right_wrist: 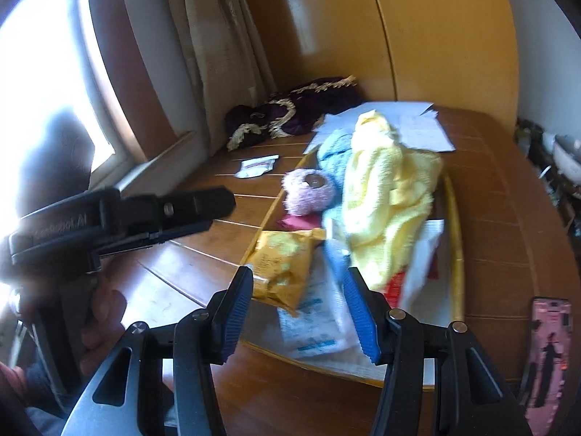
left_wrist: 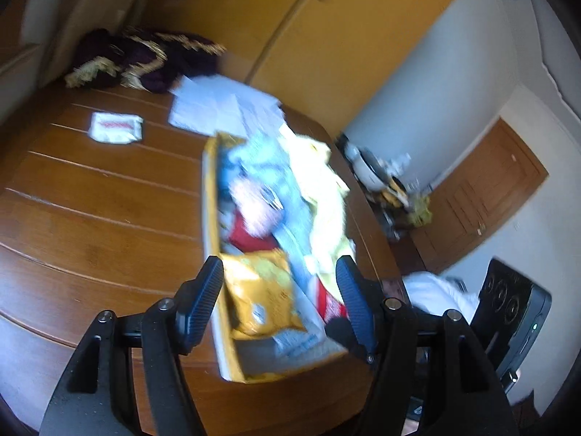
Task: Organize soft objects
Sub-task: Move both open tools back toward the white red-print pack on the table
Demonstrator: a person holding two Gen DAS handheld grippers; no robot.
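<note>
Daylight from blown-out window (right_wrist: 47, 72) at left, motion blur across both views, fisheye-bent edges, dark corners

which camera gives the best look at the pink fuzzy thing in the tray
The right wrist view: the pink fuzzy item sits sharp and unobstructed beside the yellow towel. In the left wrist view it is a motion-blurred smear.

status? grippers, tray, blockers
Left gripper, right gripper: open, empty, above tray. Yellow cloth heaped on top. Nothing blocking.
</note>
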